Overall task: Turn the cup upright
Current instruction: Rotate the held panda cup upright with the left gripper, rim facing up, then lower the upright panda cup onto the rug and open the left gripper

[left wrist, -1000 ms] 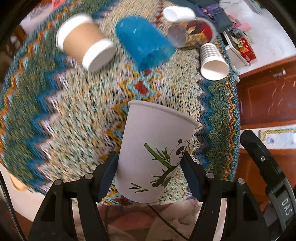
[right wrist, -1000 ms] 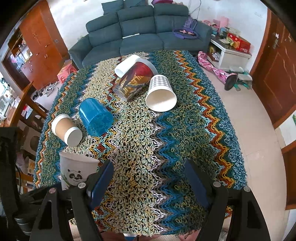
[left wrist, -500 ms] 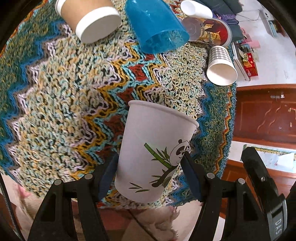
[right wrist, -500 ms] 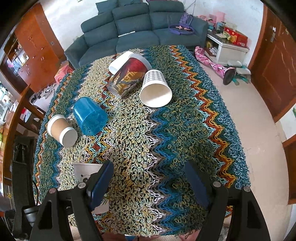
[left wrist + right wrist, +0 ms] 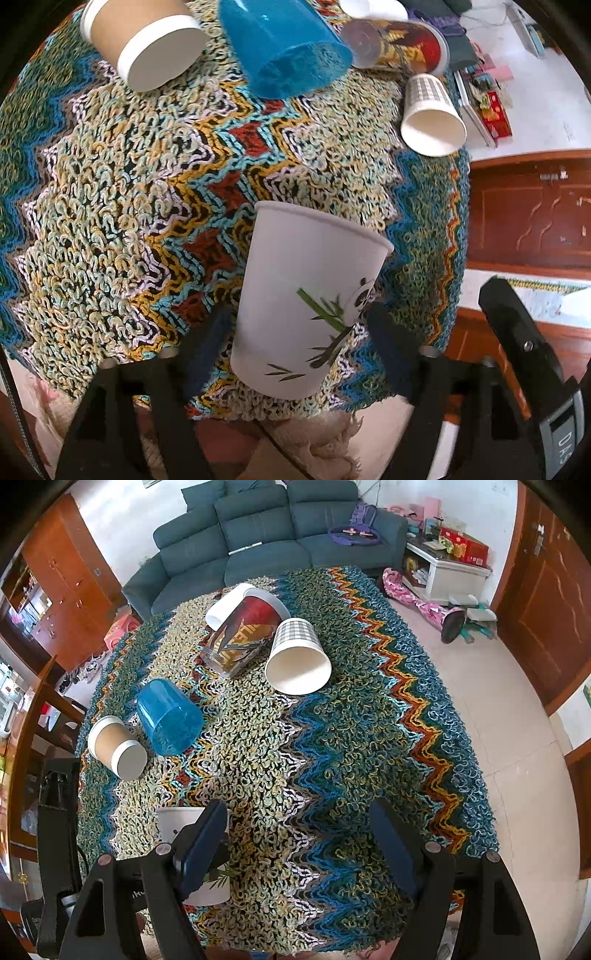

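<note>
Now, left gripper (image 5: 295, 332): jaws spread, flanking the panda cup (image 5: 306, 299) (pads look just apart from it).
Cup: upright on the table's (image 5: 332, 757) near edge.
Right gripper (image 5: 299, 842): wide, empty-handed above the cloth.
Beyond: blue cup (image 5: 168, 716) lying over.

Left wrist view: looking steeply down, close over the near edge of the zigzag-patterned knitted tablecloth (image 5: 155, 206). Right wrist view: sitting higher and farther back, facing across the table toward the dark teal sofa (image 5: 266, 542). Sharing both views: the translucent blue plastic cup (image 5: 284, 51) (image 5: 168, 716) lying on its side.
</note>
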`<state>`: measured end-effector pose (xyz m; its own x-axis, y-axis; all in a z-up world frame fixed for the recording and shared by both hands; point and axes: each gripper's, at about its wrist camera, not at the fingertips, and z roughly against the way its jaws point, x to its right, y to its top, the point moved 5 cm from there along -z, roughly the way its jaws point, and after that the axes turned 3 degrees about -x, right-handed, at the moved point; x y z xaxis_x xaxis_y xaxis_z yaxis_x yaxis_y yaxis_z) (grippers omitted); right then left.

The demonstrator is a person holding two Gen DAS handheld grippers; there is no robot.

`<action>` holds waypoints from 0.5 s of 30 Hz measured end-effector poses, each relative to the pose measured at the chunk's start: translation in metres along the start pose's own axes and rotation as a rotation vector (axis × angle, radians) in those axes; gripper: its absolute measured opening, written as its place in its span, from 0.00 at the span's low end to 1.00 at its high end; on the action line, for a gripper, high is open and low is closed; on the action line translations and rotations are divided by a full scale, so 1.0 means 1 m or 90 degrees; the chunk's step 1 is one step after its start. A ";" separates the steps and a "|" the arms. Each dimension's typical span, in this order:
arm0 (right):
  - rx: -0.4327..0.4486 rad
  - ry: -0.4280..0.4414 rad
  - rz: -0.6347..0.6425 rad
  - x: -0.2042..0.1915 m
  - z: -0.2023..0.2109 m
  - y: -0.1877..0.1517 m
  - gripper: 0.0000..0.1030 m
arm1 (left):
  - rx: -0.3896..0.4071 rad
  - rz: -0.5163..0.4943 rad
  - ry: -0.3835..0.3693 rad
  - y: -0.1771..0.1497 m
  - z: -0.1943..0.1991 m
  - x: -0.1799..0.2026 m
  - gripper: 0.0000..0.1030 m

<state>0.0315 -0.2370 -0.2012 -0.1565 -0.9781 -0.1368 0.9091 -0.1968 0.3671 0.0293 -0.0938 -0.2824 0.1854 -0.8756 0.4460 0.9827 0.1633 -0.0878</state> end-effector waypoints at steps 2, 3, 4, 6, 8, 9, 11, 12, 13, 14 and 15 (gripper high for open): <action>0.000 0.001 0.000 0.000 -0.001 0.000 0.78 | -0.001 -0.003 0.004 0.000 -0.002 0.002 0.91; -0.001 0.002 0.000 0.000 -0.001 0.000 0.78 | -0.002 -0.003 0.006 0.000 -0.002 0.002 0.91; -0.001 0.004 -0.001 0.000 0.000 0.000 0.78 | -0.004 -0.003 0.008 -0.001 -0.003 0.002 0.91; 0.001 0.004 -0.001 0.000 0.000 0.000 0.78 | -0.008 -0.002 0.012 -0.002 -0.004 0.001 0.91; 0.003 0.003 -0.002 0.001 0.002 0.001 0.78 | -0.008 -0.001 0.016 -0.003 -0.004 0.001 0.91; 0.004 0.003 -0.002 0.001 0.002 0.001 0.78 | -0.006 -0.002 0.017 -0.003 -0.003 0.000 0.91; 0.007 0.003 -0.003 0.001 0.004 0.001 0.78 | 0.000 -0.005 0.019 -0.005 0.001 -0.001 0.91; 0.008 0.003 -0.003 0.001 0.004 0.001 0.78 | 0.002 -0.006 0.019 -0.006 0.003 -0.001 0.91; 0.010 0.004 -0.003 0.001 0.005 0.001 0.78 | 0.004 -0.008 0.019 -0.006 0.006 -0.001 0.91; 0.011 0.005 -0.002 0.001 0.006 0.001 0.78 | 0.007 -0.011 0.020 -0.008 0.011 -0.003 0.91; 0.012 0.005 -0.002 0.001 0.007 0.001 0.78 | 0.010 -0.014 0.020 -0.009 0.014 -0.003 0.91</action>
<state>0.0299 -0.2383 -0.1945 -0.1556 -0.9770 -0.1457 0.9012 -0.2008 0.3841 0.0202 -0.0863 -0.2708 0.1638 -0.8932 0.4188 0.9865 0.1505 -0.0648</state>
